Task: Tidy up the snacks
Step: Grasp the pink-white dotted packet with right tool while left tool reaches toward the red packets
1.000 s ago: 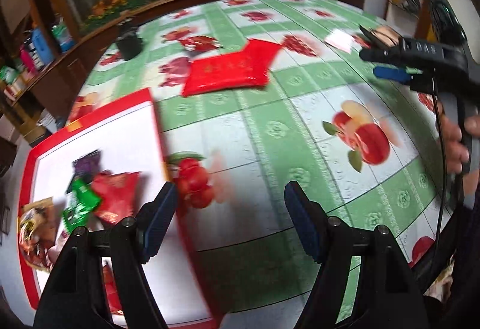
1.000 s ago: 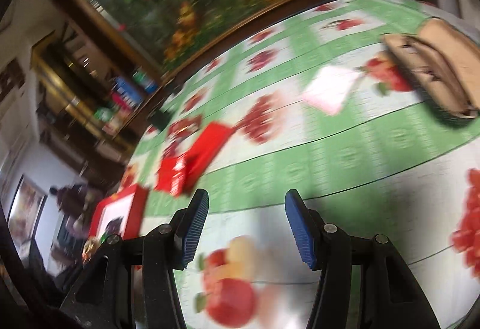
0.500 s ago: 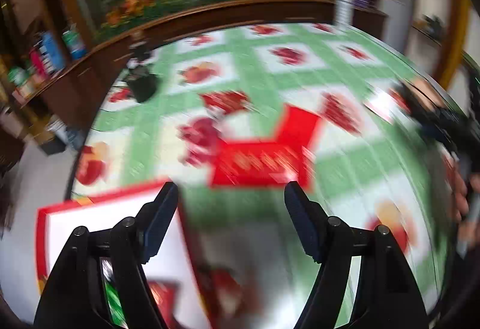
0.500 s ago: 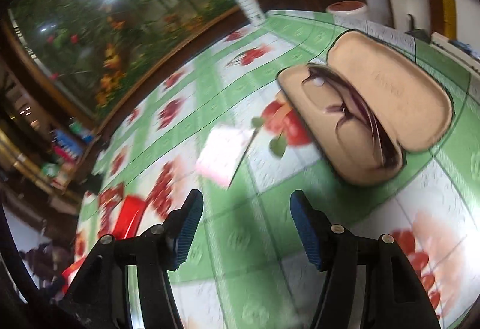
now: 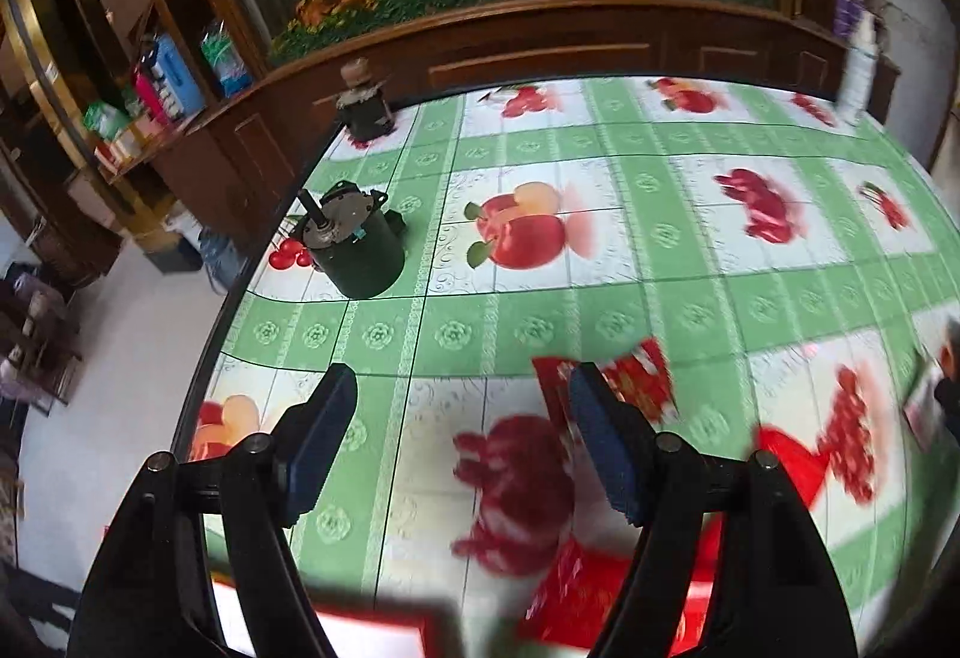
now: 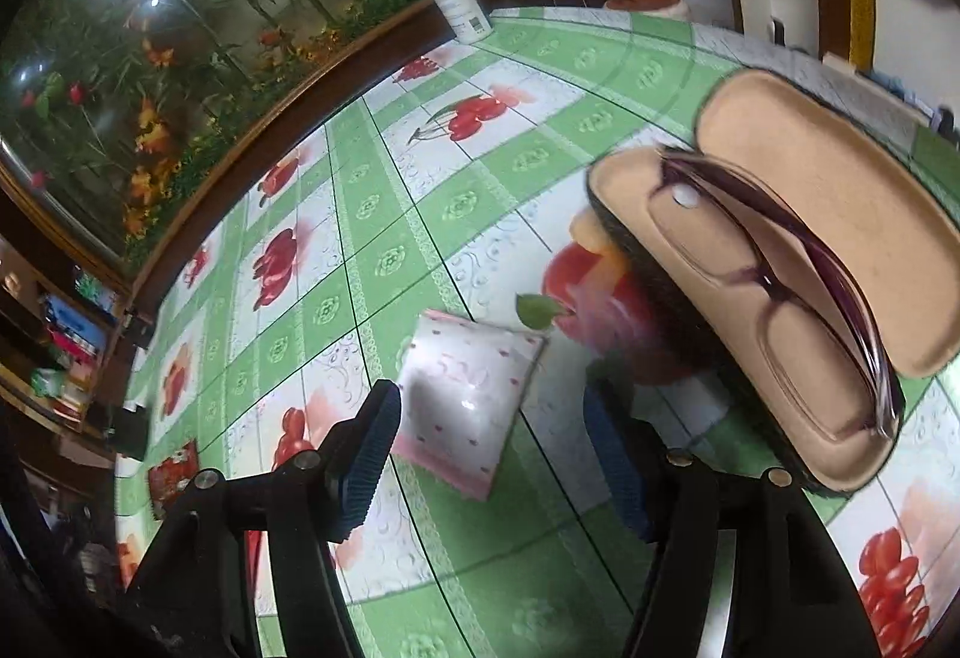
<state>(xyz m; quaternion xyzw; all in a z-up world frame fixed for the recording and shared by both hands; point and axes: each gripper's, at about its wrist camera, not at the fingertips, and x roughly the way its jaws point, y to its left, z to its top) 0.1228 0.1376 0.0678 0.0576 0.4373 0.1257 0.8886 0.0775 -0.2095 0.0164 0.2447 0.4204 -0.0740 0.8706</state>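
Both grippers swung since half a second ago, so the right gripper point(image 6: 489, 445), jaws wide and empty, now has the pink packet point(image 6: 471, 397) flat at 12 o'clock between its fingers, and it looks light, soft and crinkly, so I'd pinch an edge; left gripper point(image 5: 462, 433) is wide too.

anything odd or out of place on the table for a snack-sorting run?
Yes. An open glasses case with purple glasses inside lies beside the pink-and-white packet. A small dark motor sits near the table's edge. Neither is a snack. Nothing looks spilled. Both the left gripper and right gripper are open and empty.
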